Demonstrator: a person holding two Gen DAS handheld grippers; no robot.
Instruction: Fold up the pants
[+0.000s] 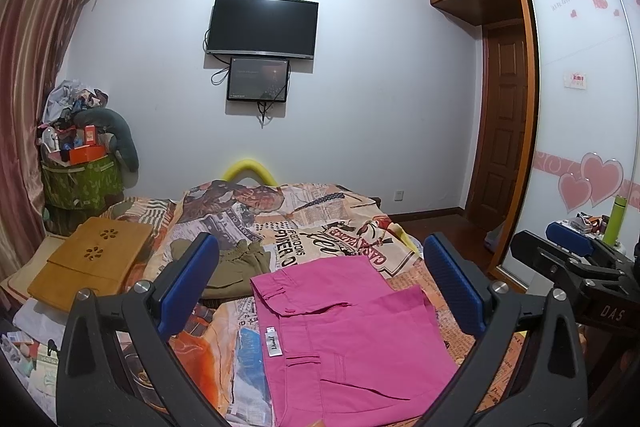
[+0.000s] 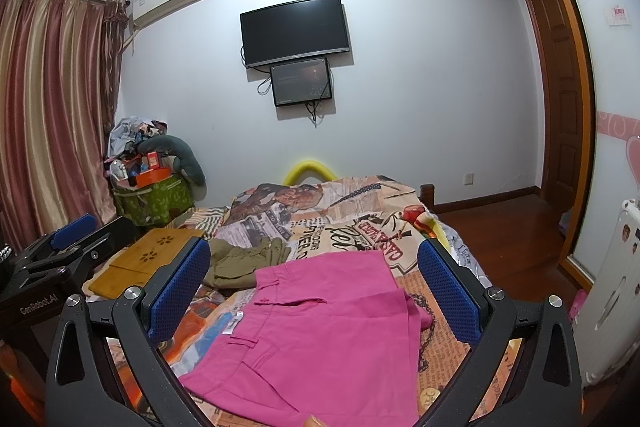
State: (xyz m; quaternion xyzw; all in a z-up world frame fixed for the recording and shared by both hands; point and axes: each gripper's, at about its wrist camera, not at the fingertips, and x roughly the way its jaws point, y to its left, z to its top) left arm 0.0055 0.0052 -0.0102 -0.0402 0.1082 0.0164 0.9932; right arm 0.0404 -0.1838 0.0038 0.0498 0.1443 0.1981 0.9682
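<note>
Pink pants lie folded flat on the patterned bedspread, with a white label by the waistband. They also show in the right wrist view. My left gripper is open and empty, raised above the pants, its blue pads apart. My right gripper is open and empty, also above the pants. The right gripper shows at the right edge of the left wrist view; the left gripper shows at the left edge of the right wrist view.
Folded olive pants lie behind the pink ones. A wooden lap tray sits at the bed's left. A green laundry basket piled with items stands by the curtain. A wardrobe is at right, a TV on the wall.
</note>
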